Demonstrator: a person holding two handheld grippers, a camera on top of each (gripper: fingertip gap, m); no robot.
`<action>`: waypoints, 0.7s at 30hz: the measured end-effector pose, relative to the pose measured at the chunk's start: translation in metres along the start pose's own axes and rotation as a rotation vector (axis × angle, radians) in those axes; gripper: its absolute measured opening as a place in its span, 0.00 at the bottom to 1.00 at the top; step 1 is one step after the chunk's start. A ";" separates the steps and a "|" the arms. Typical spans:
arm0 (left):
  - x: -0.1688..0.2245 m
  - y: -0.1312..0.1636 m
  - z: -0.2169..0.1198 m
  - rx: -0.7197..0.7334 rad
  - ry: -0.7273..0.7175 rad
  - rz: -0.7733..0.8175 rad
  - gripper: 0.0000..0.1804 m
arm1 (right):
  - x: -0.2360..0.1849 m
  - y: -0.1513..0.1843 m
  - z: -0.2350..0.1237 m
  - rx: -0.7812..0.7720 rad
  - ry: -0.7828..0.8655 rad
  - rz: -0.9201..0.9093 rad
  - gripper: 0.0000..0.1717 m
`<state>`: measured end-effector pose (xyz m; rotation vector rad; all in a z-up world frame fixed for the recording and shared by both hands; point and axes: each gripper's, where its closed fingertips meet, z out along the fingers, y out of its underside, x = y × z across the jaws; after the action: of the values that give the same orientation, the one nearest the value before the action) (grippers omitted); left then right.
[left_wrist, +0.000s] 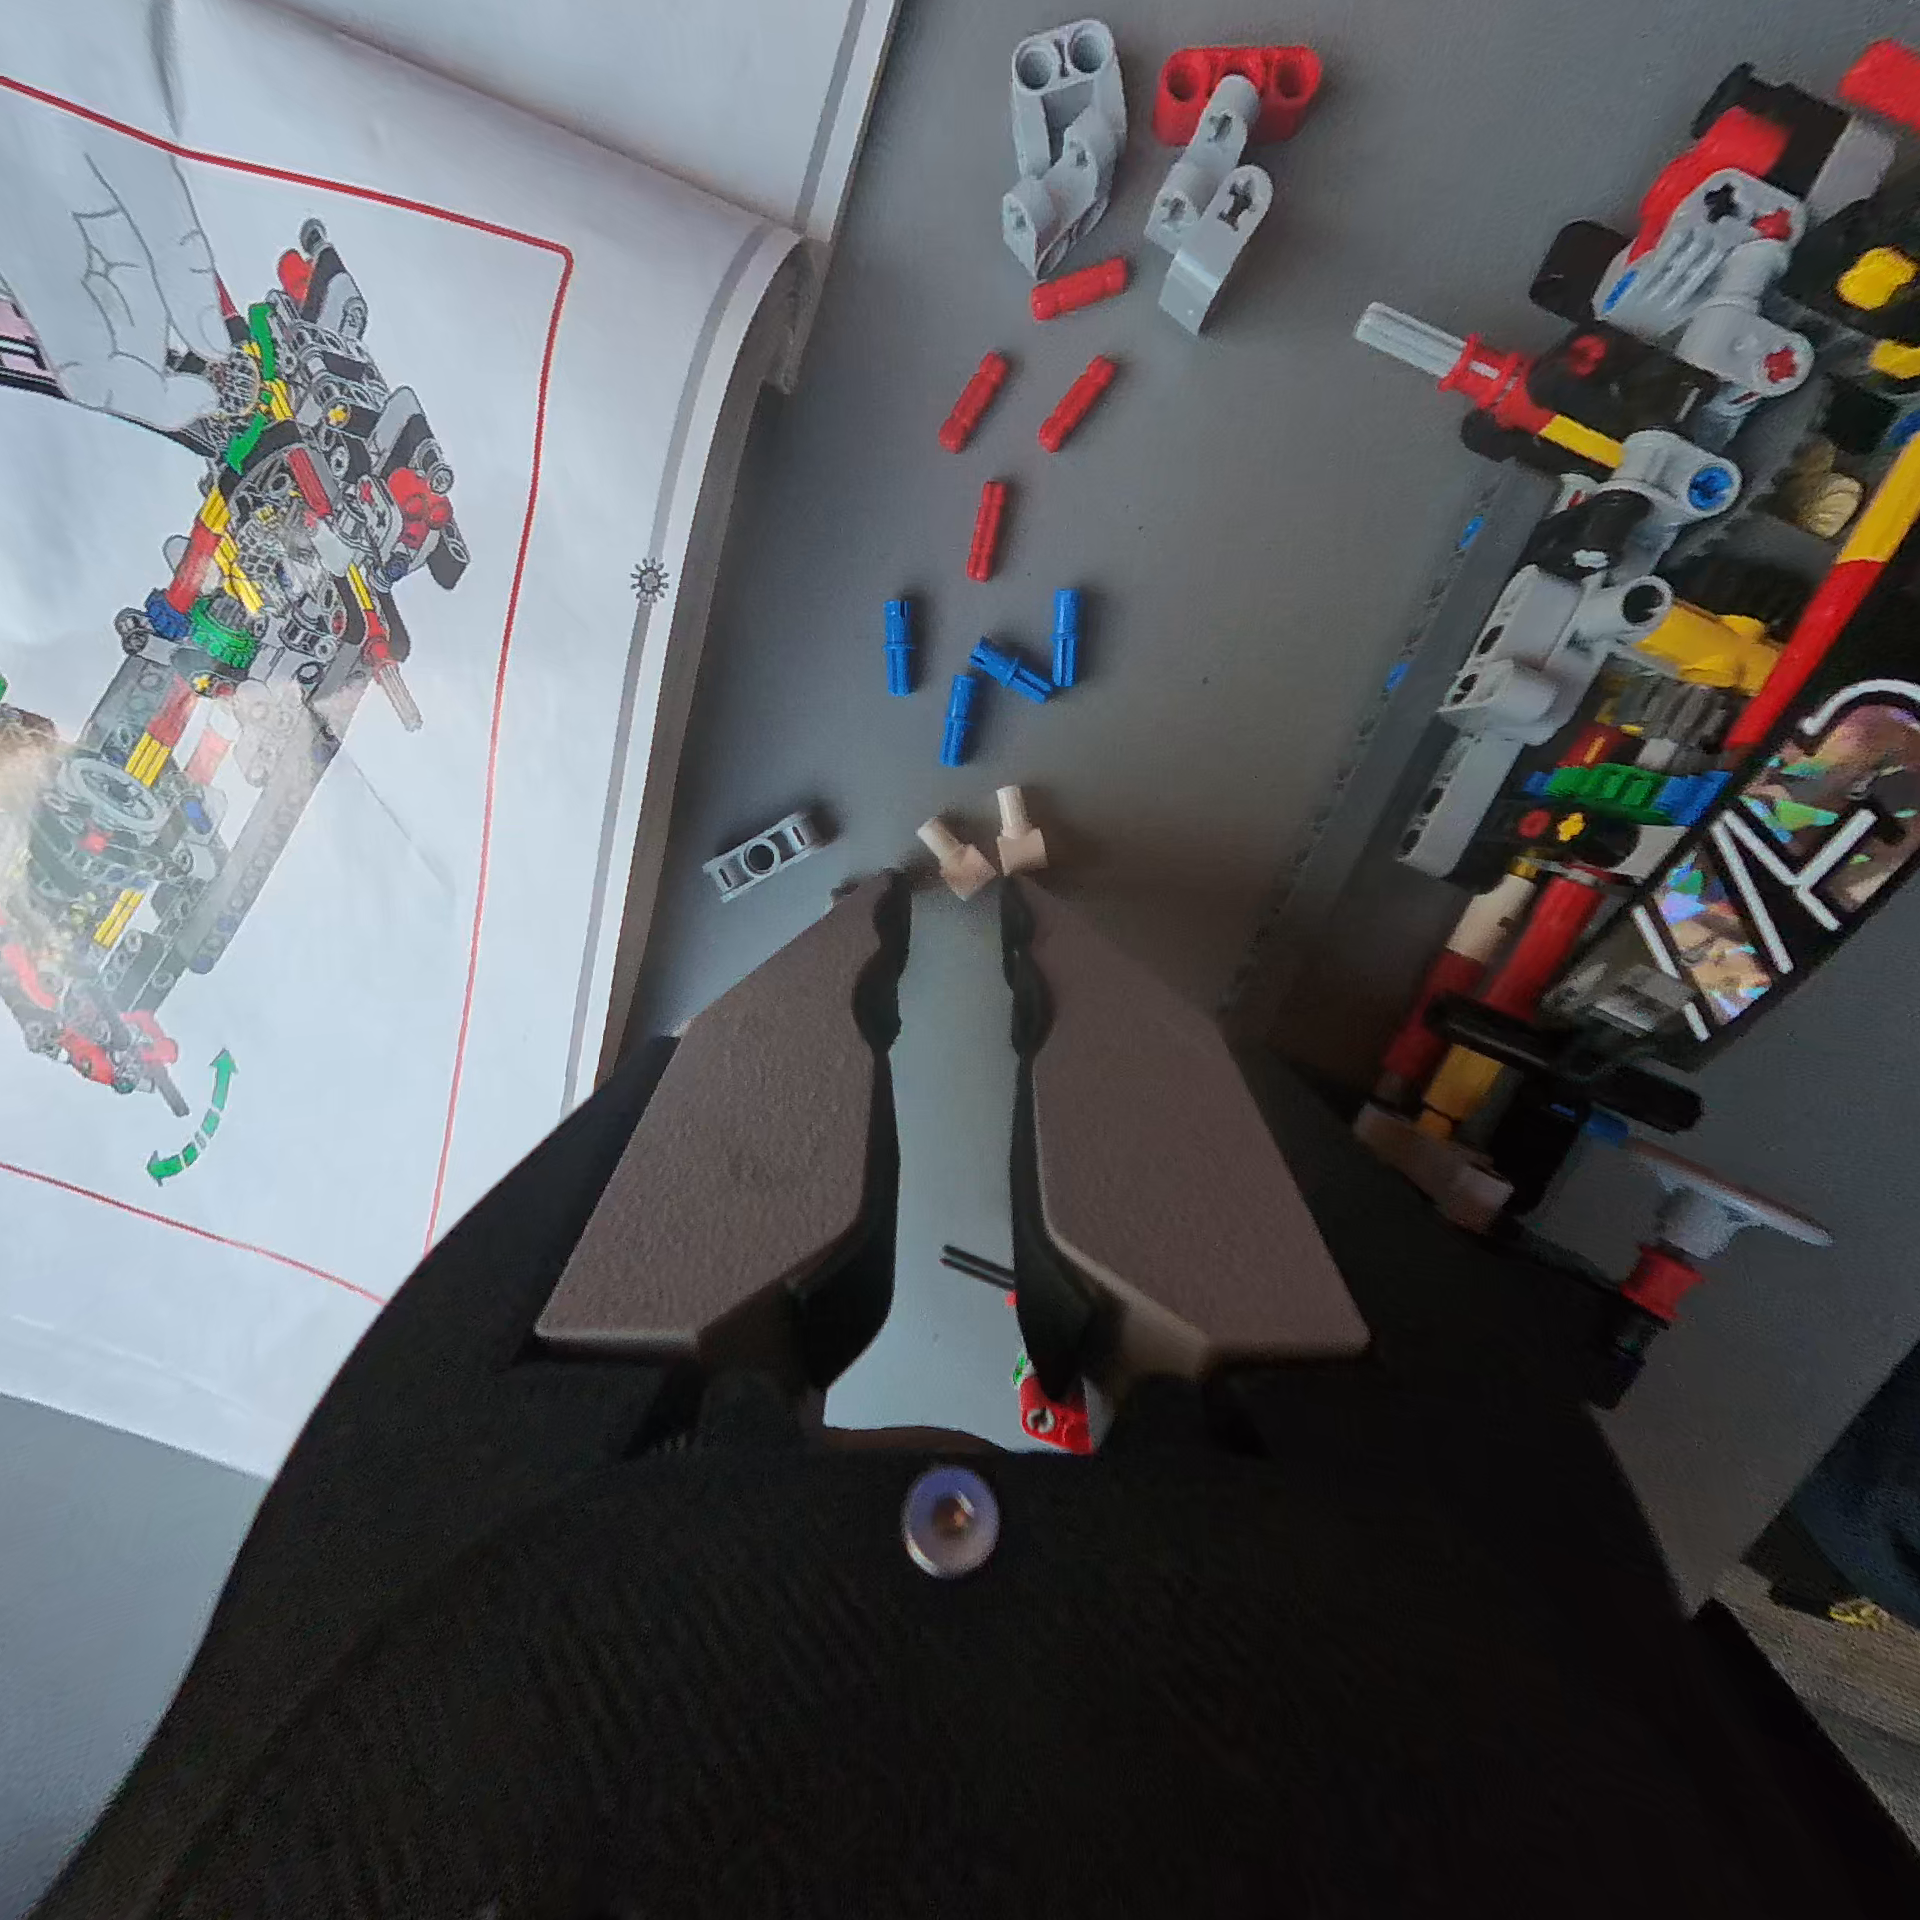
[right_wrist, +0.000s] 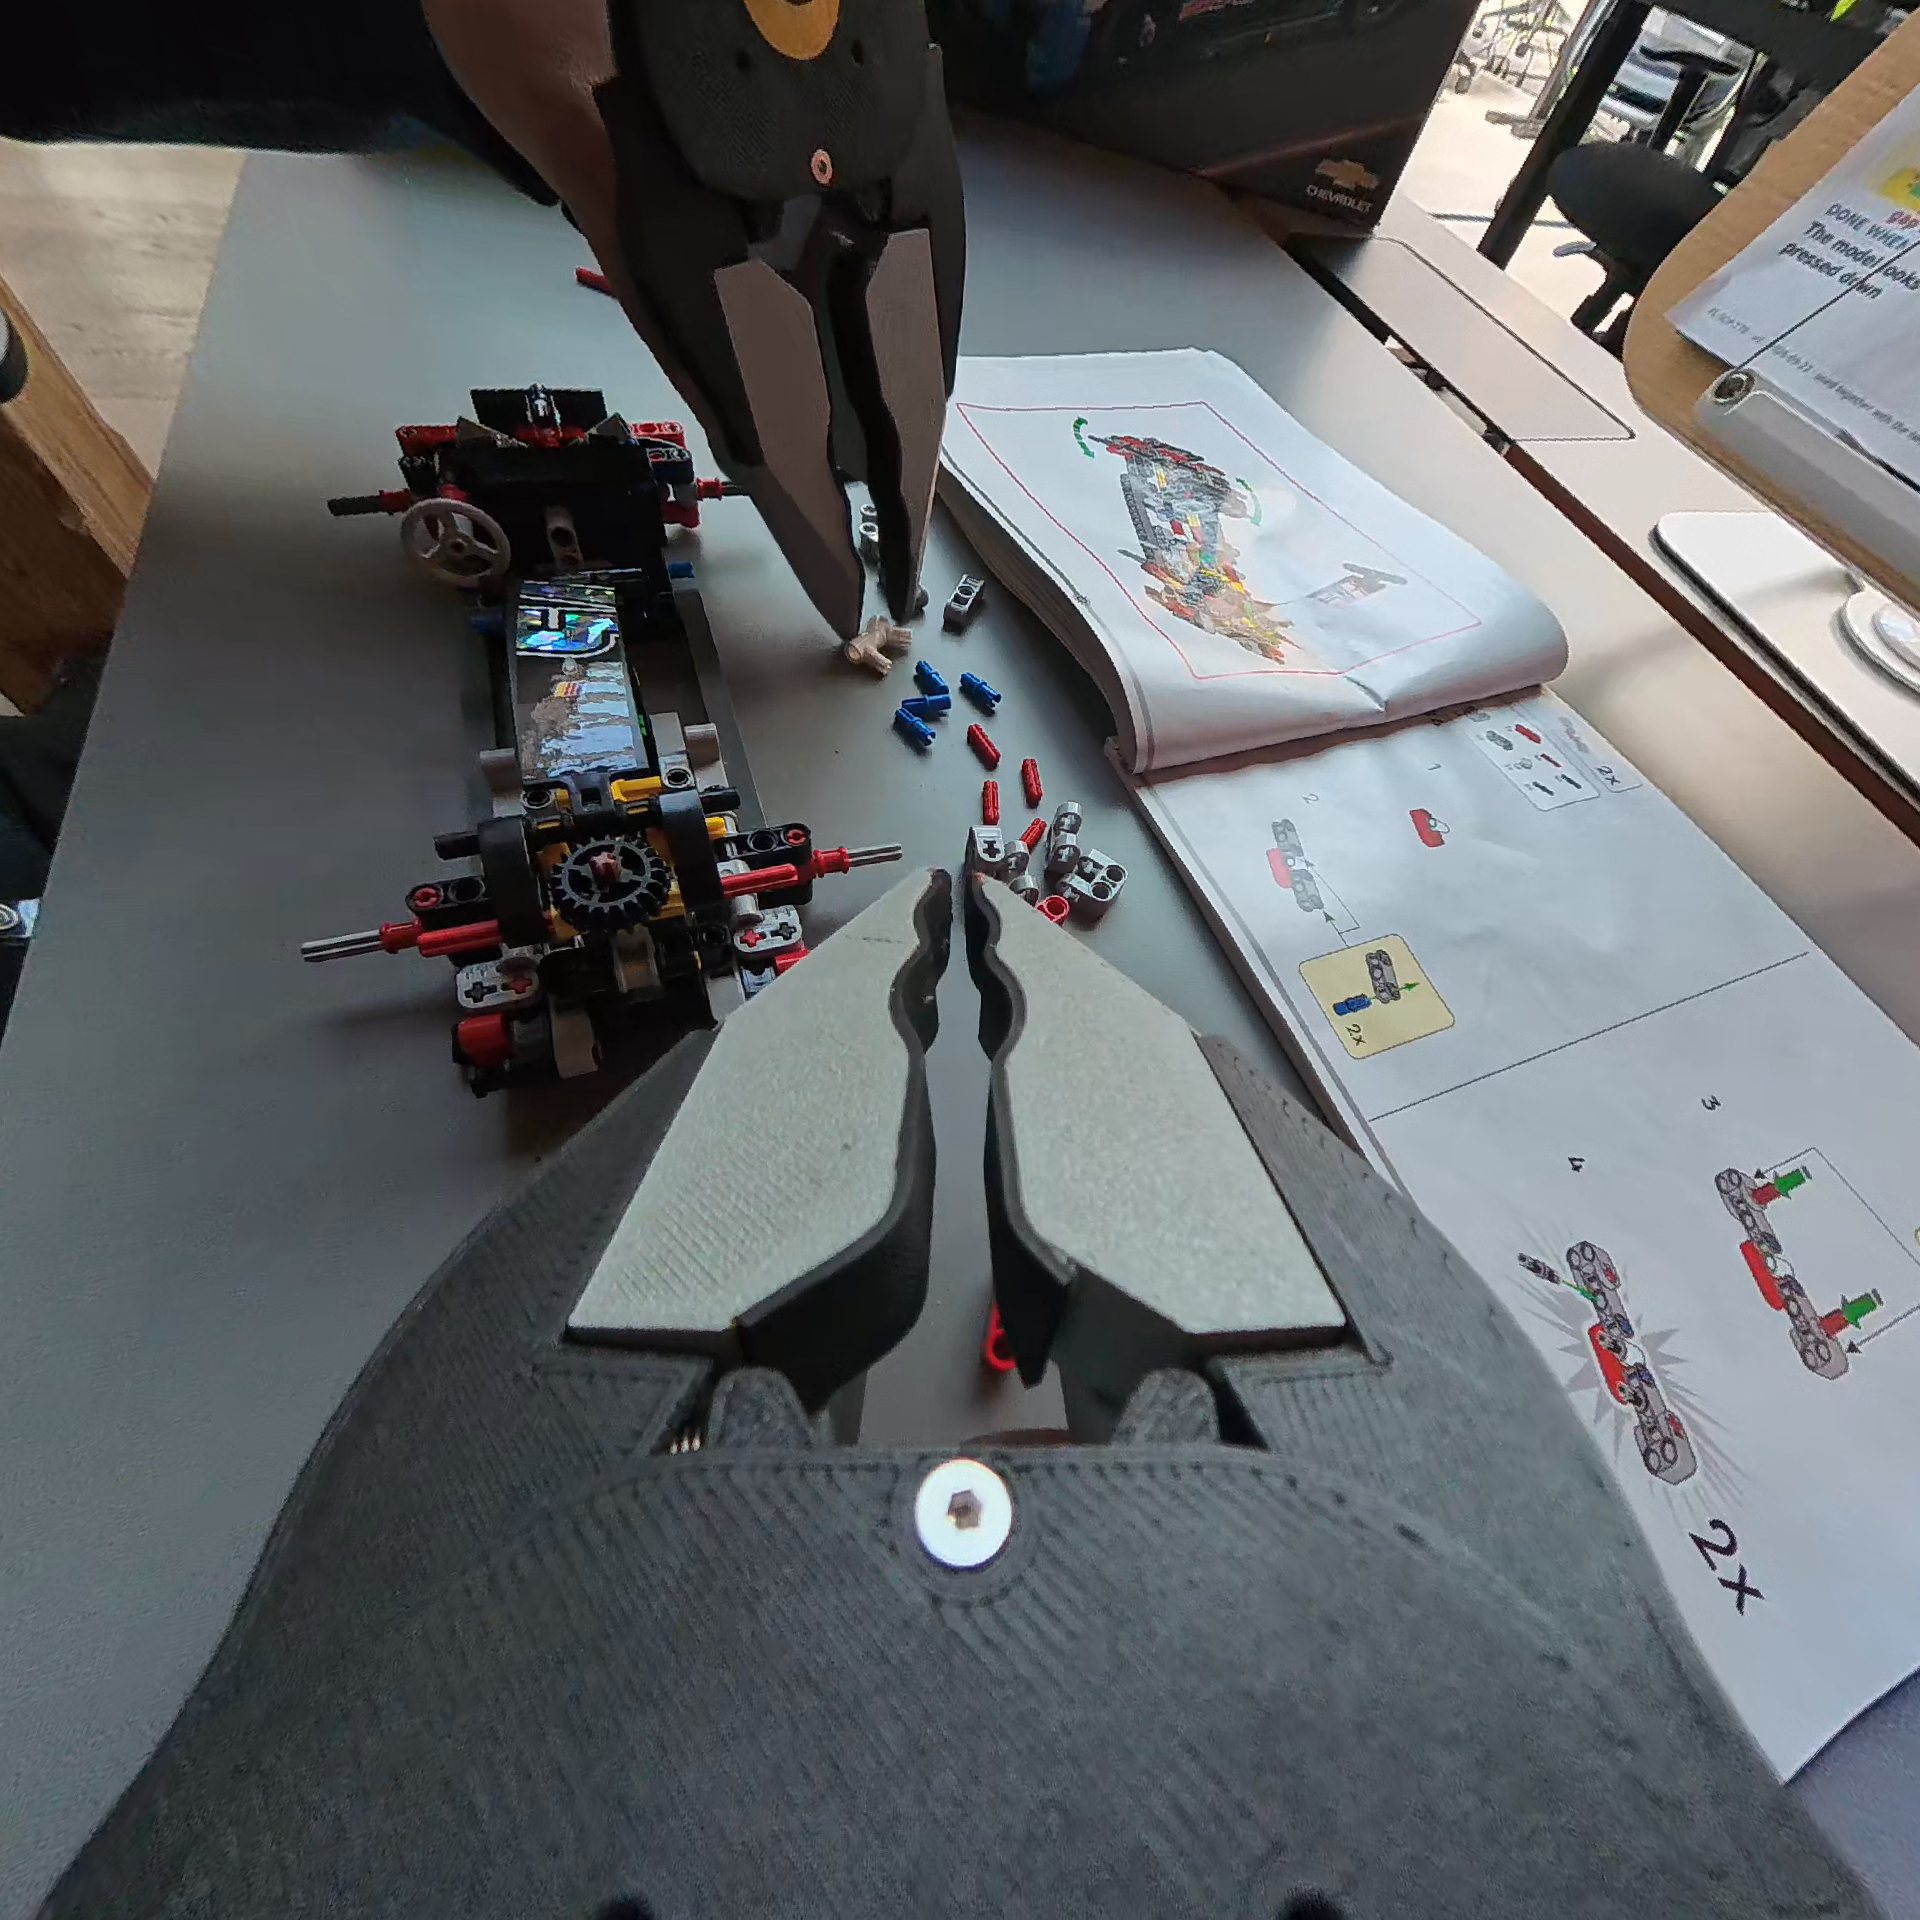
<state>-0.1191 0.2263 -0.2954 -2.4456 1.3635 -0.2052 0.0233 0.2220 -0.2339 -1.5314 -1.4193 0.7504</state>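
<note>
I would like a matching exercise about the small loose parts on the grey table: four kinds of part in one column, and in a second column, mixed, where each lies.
Parts:
1. blue pins
2. red pins
3. tan pins
4. small grey beam

Places:
A. just beyond the tips of the left gripper
B. beside the edge of the open booklet, left of the tan pins in the left wrist view
C. between the tan pins and the red pins
D. nearest the grey connectors

Pairs: 1-C, 2-D, 3-A, 4-B
</note>
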 end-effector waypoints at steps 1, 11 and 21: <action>0.001 -0.002 0.000 0.013 0.008 -0.004 0.08 | 0.000 0.000 0.000 -0.002 0.001 0.000 0.00; 0.000 -0.006 0.002 0.023 0.030 -0.020 0.08 | 0.000 0.003 0.001 -0.009 -0.004 0.004 0.00; -0.004 -0.003 0.001 0.014 -0.007 0.007 0.04 | 0.001 0.004 0.002 -0.013 -0.006 0.009 0.00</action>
<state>-0.1183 0.2315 -0.2949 -2.4278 1.3625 -0.2045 0.0234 0.2232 -0.2382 -1.5473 -1.4258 0.7533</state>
